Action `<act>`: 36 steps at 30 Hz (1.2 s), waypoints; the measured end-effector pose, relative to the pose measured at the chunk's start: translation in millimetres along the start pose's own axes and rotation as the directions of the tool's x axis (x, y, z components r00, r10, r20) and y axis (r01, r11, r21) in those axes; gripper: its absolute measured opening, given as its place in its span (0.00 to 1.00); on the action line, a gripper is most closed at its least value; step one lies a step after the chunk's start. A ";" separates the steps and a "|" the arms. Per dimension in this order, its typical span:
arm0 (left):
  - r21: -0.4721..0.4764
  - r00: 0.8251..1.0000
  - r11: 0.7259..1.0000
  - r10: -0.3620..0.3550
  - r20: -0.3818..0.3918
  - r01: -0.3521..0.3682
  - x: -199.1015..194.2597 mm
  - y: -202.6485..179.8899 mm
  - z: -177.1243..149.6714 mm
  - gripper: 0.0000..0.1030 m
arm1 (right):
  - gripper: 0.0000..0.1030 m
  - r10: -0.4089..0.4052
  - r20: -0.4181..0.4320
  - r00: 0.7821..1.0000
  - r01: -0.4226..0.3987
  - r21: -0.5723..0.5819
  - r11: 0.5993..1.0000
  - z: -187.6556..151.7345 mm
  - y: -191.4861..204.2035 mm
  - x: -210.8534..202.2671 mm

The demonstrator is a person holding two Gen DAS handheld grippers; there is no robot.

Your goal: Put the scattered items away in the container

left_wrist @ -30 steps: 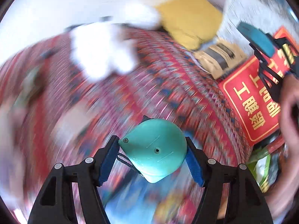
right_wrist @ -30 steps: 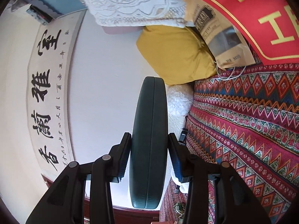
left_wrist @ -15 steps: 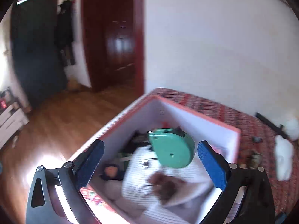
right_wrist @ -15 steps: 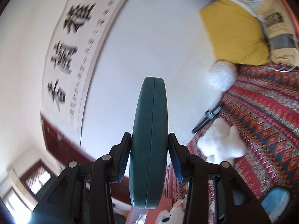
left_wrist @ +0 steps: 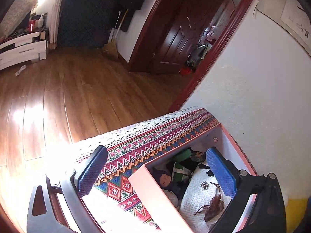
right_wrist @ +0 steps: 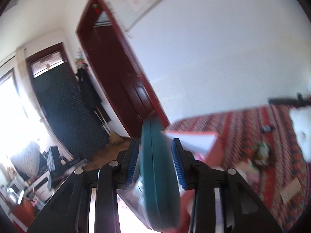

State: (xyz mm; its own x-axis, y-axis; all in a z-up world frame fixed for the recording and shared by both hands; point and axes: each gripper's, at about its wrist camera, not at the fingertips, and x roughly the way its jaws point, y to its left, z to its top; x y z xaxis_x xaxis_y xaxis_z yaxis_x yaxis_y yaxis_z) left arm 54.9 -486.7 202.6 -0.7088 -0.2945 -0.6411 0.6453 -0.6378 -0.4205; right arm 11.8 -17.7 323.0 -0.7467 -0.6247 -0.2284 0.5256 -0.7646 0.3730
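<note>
Jaws closing on teal case point(right_wrist: 157, 174), apparently just before the box point(right_wrist: 211, 149)

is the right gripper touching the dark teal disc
Touching. In the right wrist view the right gripper has both blue pads pressed on the dark teal disc, jaws closing.

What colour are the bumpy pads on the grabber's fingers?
Blue. The left gripper's pads show it best in the left wrist view.
</note>
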 end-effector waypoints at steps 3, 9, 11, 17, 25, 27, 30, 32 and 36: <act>-0.006 1.000 1.000 -0.007 -0.022 0.007 4.1 2.6 2.0 0.99 | 0.33 -0.018 -0.052 0.998 0.018 0.000 1.000 28.1 13.3 68.1; 0.015 0.999 0.999 -0.029 -0.033 0.029 6.7 -12.0 -0.1 0.99 | 0.33 -0.050 -0.075 0.996 0.048 -0.020 0.999 8.5 2.2 41.1; 0.052 0.998 0.998 -0.041 -0.041 0.043 2.6 -25.3 -6.0 0.99 | 0.34 -0.143 -0.061 0.988 0.139 -0.058 0.989 -12.0 -17.8 4.4; 0.297 0.990 0.945 -0.116 -0.077 0.134 -16.4 -116.9 -51.5 0.99 | 0.45 -0.390 -0.098 0.916 0.402 0.254 0.880 -54.3 -162.7 -109.2; 0.563 0.867 0.673 -0.259 -0.427 0.479 -9.3 -300.0 -224.4 1.00 | 0.48 -0.460 -0.101 0.882 0.413 0.635 0.653 -73.1 -315.7 -194.5; 0.590 0.842 0.630 -0.207 -0.499 0.505 10.5 -346.2 -269.6 1.00 | 0.48 -0.450 -0.096 0.888 0.389 0.680 0.622 -80.3 -332.7 -200.8; 0.655 0.840 0.576 -0.110 -0.532 0.490 46.5 -412.3 -321.9 1.00 | 0.49 -0.406 -0.103 0.908 0.341 0.744 0.575 -88.8 -354.2 -204.4; 0.728 0.875 0.548 -0.017 -0.484 0.413 78.2 -447.8 -343.1 0.99 | 0.49 -0.377 -0.110 0.920 0.324 0.755 0.570 -87.9 -367.1 -204.6; 0.815 0.900 0.496 0.138 -0.413 0.298 133.4 -482.9 -372.1 0.94 | 0.49 -0.375 -0.136 0.917 0.345 0.740 0.577 -85.0 -387.0 -199.0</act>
State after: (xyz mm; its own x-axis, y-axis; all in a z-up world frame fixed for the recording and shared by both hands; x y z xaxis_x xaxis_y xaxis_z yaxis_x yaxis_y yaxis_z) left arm -245.2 46.9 81.2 -0.4312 -0.0595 -0.9003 -0.1231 -0.9846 0.1240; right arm -8.3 389.0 147.7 -0.8266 -0.3077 -0.4712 -0.2565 -0.5392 0.8022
